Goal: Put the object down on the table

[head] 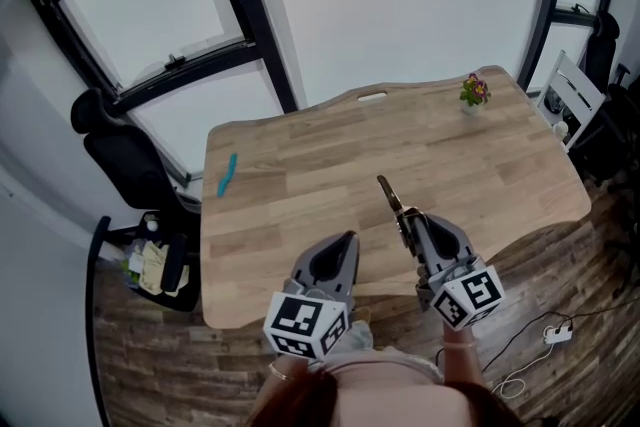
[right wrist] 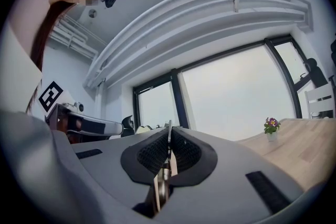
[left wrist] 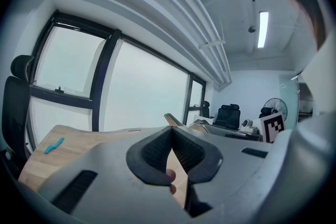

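The right gripper's point(right wrist: 169, 135) jaws are clamped on a slim object point(head: 392, 197), seen edge-on between the pads. Only the head view shows its length, jutting past the jaws over the wooden surface point(head: 300, 205); whether it touches I cannot tell. Just left of them, the left gripper's point(left wrist: 171, 129) jaws are pressed together with nothing between. Each gripper carries a marker cube point(head: 470, 295) printed with black-and-white squares. Far ahead and right of the jaws, a small pot point(right wrist: 271, 136) holds purple and yellow flowers. Well to the left a teal item point(head: 228, 173) lies flat, shown by the head and left gripper views.
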{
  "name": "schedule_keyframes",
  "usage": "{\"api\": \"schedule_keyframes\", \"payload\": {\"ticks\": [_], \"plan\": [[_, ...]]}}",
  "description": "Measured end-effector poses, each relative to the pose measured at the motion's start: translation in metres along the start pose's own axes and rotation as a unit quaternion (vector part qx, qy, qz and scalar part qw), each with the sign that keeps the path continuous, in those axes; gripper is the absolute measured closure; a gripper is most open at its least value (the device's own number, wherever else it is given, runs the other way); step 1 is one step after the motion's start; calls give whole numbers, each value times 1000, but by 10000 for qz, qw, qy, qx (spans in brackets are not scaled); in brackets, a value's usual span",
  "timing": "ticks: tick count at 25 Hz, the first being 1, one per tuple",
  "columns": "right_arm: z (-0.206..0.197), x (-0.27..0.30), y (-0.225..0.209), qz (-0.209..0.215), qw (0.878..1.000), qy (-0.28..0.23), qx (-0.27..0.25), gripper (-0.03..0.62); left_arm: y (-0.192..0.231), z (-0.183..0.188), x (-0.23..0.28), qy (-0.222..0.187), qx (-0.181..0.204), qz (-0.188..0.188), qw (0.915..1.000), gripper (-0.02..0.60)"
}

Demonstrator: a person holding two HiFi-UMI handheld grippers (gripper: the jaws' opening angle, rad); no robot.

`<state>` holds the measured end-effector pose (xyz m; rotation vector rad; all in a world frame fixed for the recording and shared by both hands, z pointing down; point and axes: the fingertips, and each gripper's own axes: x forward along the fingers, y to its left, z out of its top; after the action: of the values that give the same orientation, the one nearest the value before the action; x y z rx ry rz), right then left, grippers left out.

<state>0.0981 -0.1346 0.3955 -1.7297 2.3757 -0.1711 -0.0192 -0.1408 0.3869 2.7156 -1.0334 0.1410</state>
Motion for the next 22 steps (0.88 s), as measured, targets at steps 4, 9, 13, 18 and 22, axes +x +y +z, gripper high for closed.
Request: {"api": "schedule_keyframes", "payload": {"ticks": [4, 9, 13, 18, 22], "plan": [[-2, 15, -5, -74, 9999, 49, -79, 592, 11, 3, 11, 13, -15, -88, 10000, 580], [-7, 36, -9, -209, 9996, 116, -123, 592, 29, 6, 25, 31, -73, -219, 9997, 580], [-13, 53, -10, -303, 9991, 199, -212, 592, 46, 7, 33, 52, -94, -285, 9995, 580], [-23, 67, -11, -441, 9976, 351, -395, 592, 59, 9, 40, 46, -148, -408, 9990, 580], [-29, 73, -15, -516, 9960, 506, -525, 592, 61, 7, 45, 79, -205, -491, 9986, 580]]}}
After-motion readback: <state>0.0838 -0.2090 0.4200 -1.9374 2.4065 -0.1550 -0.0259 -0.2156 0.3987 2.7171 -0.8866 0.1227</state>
